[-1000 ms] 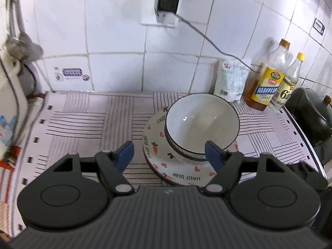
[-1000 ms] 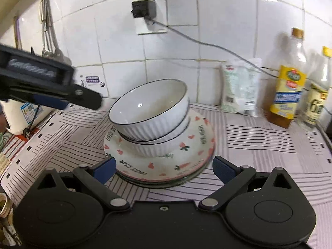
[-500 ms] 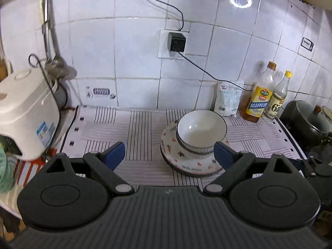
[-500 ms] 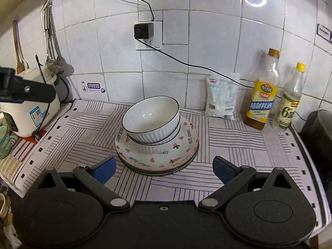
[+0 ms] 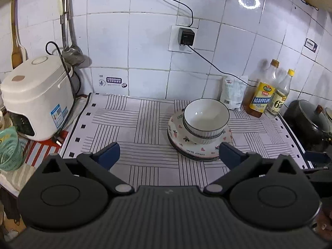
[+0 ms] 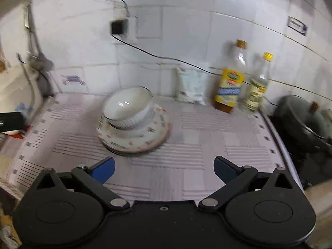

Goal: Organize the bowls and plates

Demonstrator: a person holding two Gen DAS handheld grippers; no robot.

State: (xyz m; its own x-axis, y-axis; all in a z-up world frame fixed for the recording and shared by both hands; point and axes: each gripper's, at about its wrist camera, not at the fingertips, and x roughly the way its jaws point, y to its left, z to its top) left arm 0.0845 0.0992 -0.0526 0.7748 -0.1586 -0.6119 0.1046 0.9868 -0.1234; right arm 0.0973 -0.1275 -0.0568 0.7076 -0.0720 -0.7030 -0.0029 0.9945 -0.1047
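Note:
White ribbed bowls (image 5: 205,122) with dark rims sit nested on a stack of patterned plates (image 5: 180,132) with hearts and lettering, on the striped mat. In the blurred right wrist view the same bowls (image 6: 128,112) and plates (image 6: 157,132) lie left of centre. My left gripper (image 5: 169,154) hangs well back from the stack, its jaws still opening with nothing between them. My right gripper (image 6: 164,170) is also back from the stack, open and empty. A dark piece of the left gripper shows at the left edge of the right wrist view.
A white rice cooker (image 5: 35,95) stands at the left, a green basket (image 5: 8,147) below it. A white bag (image 5: 233,93), two bottles (image 5: 264,91) and a dark pot (image 5: 309,122) stand at the right. A plug and cable (image 5: 186,38) hang on the tiled wall.
Both grippers have pulled back and up from the stack, which now looks smaller. The left jaws have spread wider. The right view has swung left and blurred.

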